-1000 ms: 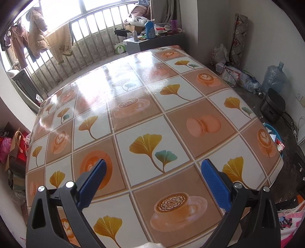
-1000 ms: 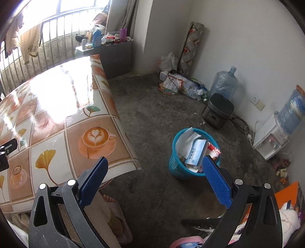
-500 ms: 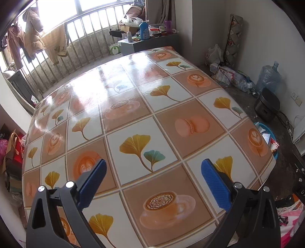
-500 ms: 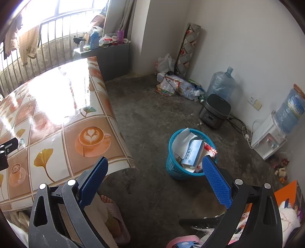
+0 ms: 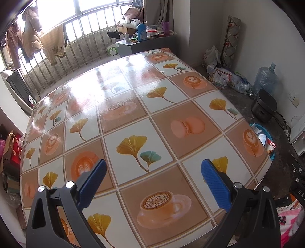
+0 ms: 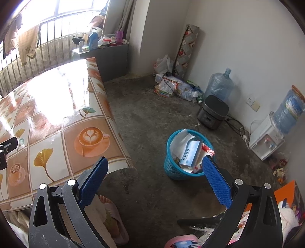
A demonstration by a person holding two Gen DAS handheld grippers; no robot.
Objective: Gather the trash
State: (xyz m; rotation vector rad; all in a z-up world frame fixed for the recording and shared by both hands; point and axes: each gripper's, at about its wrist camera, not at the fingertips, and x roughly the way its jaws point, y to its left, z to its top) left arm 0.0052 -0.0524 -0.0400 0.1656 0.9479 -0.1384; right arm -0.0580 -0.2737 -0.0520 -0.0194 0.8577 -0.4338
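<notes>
The left gripper [image 5: 152, 177] hangs over the near part of the bench [image 5: 133, 106], jaws spread wide and empty. The right gripper [image 6: 154, 175] hovers past the bench's right edge above bare concrete floor [image 6: 144, 118], jaws likewise apart, holding nothing. Ahead on the floor stands the blue basket [image 6: 172, 170], holding papers and a blue-and-white box [image 6: 190, 154] whose print is too small to read. The wall lies beyond.

Daylight from the barred window [image 5: 80, 11] throws hard glare across the glossy tablecloth [image 5: 106, 80]; fisheye edges bend, corners darken.
</notes>
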